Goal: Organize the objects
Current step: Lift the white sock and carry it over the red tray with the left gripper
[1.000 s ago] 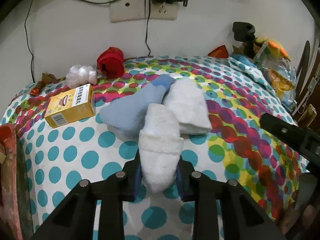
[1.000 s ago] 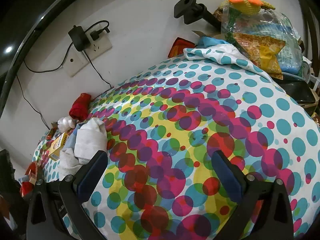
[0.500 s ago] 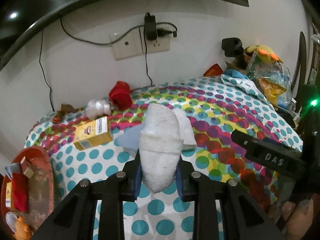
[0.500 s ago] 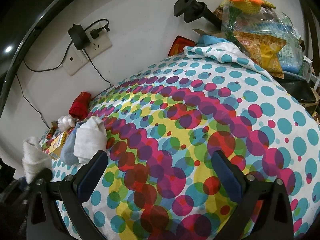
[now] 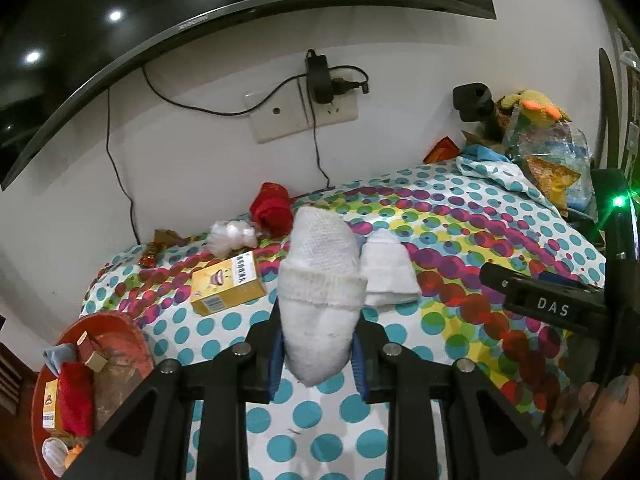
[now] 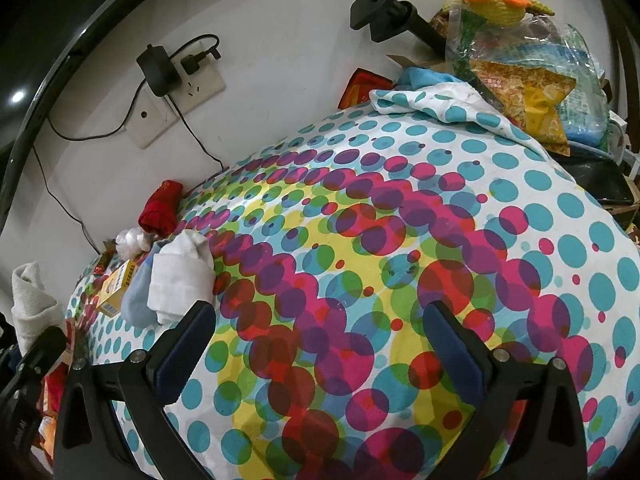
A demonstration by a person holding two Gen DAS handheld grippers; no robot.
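Note:
My left gripper (image 5: 318, 354) is shut on a white sock (image 5: 320, 280) and holds it in the air above the dotted tablecloth (image 5: 460, 232). A second white sock (image 5: 386, 272) lies on the cloth just behind it. In the right wrist view that sock (image 6: 180, 276) rests partly on a light blue sock (image 6: 138, 298), and the held white sock (image 6: 30, 300) shows at the far left. A yellow box (image 5: 228, 288), a red rolled sock (image 5: 272, 210) and a white wrapped bundle (image 5: 234, 234) lie nearer the wall. My right gripper (image 6: 320, 340) stands open over bare cloth.
A red tray (image 5: 120, 332) with a box, red cloth and small items sits at the lower left. Snack bags (image 6: 528, 92) and a knitted yellow toy (image 6: 492, 0) pile up at the back right beside a black mount (image 6: 384, 8). A wall socket (image 5: 300, 114) has a charger plugged in.
My left gripper has risen and drawn back with the white sock, lifting it off the sock pile; the red tray and more wall came into view. The right gripper has stayed put.

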